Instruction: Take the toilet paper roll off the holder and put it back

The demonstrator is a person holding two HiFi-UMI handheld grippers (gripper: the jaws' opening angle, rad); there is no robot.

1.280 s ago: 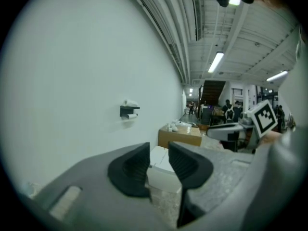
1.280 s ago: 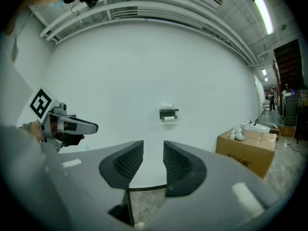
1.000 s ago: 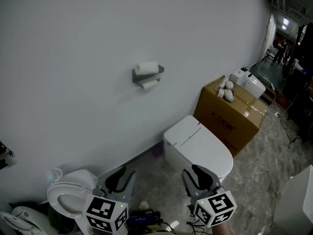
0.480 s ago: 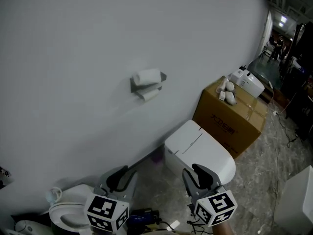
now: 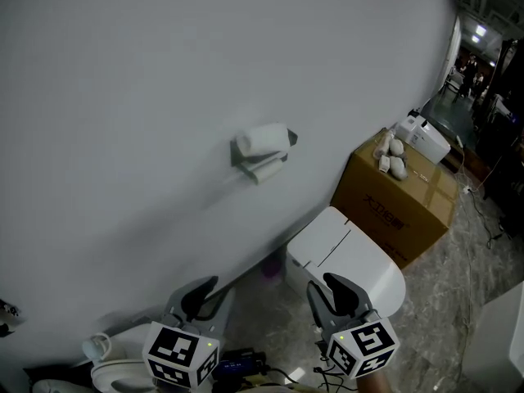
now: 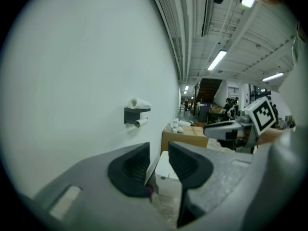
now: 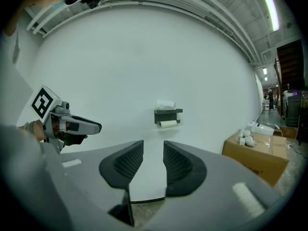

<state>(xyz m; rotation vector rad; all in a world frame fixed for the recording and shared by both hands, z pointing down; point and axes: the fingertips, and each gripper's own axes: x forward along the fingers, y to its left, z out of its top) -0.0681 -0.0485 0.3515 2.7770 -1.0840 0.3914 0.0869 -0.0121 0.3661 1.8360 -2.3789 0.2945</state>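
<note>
Left tool (image 5: 210, 294), right tool (image 5: 335, 293) low, jaws apart

Industrial hall fitted as a mock bathroom: a paper holder (image 5: 241, 155) on a bare wall (image 5: 147, 80), a toilet (image 5: 348, 256) and cardboard box (image 5: 391, 207) on the floor (image 5: 463, 260), strip lights (image 6: 217, 59) overhead.

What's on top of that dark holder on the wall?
A white paper roll lies on top of the holder; a second roll hangs beneath. Whatever carries that lower one is covered.
</note>
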